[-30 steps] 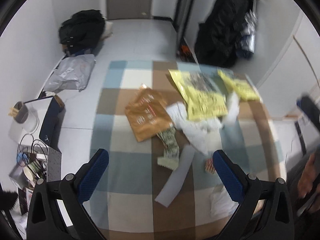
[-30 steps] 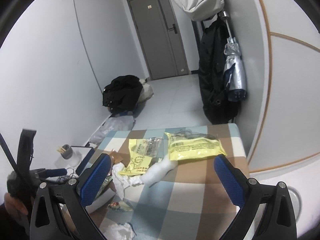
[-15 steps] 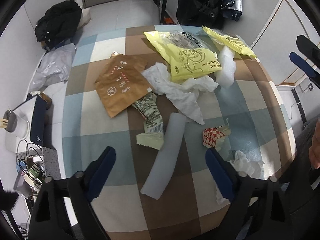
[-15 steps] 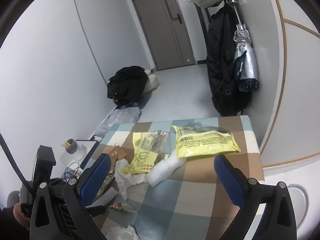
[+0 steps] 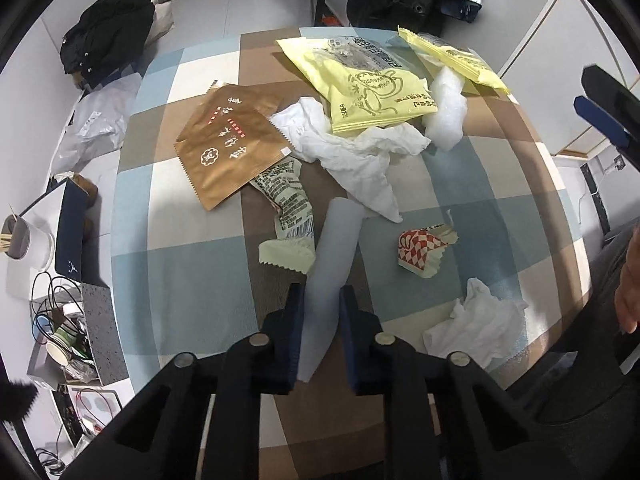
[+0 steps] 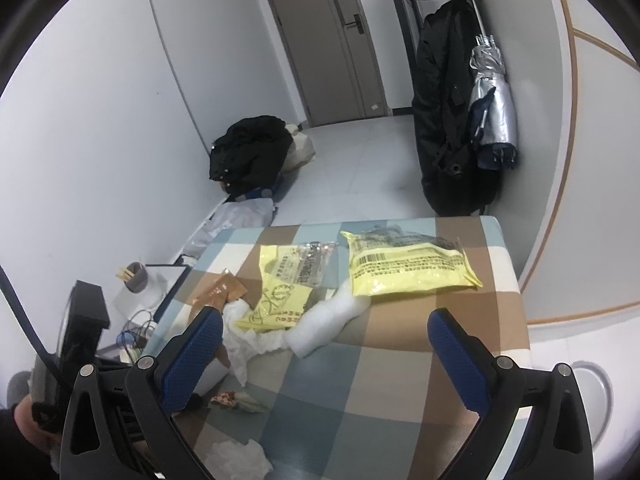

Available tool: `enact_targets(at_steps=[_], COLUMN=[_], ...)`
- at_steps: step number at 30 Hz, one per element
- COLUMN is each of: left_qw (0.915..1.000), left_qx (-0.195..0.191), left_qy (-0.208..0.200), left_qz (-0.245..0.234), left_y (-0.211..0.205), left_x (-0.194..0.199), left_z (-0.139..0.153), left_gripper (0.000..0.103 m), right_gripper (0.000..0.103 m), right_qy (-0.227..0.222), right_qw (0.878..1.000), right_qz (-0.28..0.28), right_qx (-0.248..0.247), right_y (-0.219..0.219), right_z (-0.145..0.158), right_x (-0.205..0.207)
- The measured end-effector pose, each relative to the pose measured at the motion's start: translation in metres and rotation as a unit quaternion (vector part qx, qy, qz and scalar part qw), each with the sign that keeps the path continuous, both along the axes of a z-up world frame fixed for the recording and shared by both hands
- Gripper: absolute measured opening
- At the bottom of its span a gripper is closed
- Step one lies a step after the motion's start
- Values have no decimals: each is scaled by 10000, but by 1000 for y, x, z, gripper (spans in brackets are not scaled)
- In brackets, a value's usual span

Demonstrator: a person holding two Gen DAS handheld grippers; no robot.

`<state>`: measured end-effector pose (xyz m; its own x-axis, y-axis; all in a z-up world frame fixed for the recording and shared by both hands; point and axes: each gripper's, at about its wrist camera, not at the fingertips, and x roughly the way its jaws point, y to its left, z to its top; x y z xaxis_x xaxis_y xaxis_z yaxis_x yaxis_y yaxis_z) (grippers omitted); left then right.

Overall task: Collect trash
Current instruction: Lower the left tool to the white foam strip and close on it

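Note:
Trash lies on a checkered table. My left gripper is shut on the near end of a long pale paper strip. Beyond it lie a green-white wrapper, a brown pouch, crumpled white tissue, a big yellow bag, a second yellow bag, white foam, a red-checked wrapper and another tissue. My right gripper is open and empty above the table's right side, with the yellow bags and foam ahead.
Left of the table stand a cup with sticks, a dark box and cables. Black clothes lie on the floor by the wall. A coat and umbrella hang right of the door.
My left gripper came down to the table and closed on the pale paper strip; before it was wide open. My right gripper stayed open and shifted only slightly.

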<state>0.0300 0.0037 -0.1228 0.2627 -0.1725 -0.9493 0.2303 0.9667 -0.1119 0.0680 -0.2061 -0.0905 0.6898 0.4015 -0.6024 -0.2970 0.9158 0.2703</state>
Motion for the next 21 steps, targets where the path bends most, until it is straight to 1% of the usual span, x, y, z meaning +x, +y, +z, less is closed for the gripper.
enact_targets(at_steps=[2, 5, 10, 13, 16, 19, 21], left_qw=[10000, 9997, 9992, 9993, 9990, 9980, 9964], left_qx=[-52, -167, -238, -309, -415, -580, -782], left_qy=[46, 140, 206, 74, -64, -188, -227], left_qz=[31, 140, 243, 187, 135, 168, 243], left_y=[4, 8, 6, -4, -8, -4, 3], left_x=[-1, -4, -16, -20, -20, -22, -23], left_z=[-1, -2, 0, 10, 20, 28, 31], left_gripper=[10, 9, 9, 9, 9, 9, 9], right_gripper=[103, 103, 103, 103, 103, 100, 100], right_qy=[19, -46, 58, 107, 76, 31, 46], right_qw=[10000, 9999, 10000, 9999, 10000, 10000, 10000], right_qz=[80, 86, 8, 4, -2, 15, 28], right_qx=[42, -120, 8, 58, -64, -47, -1], right_y=[0, 2, -5, -8, -10, -15, -20], right_z=[0, 2, 2, 1, 2, 1, 0], right_x=[-1, -5, -13, -18, -26, -34, -38])
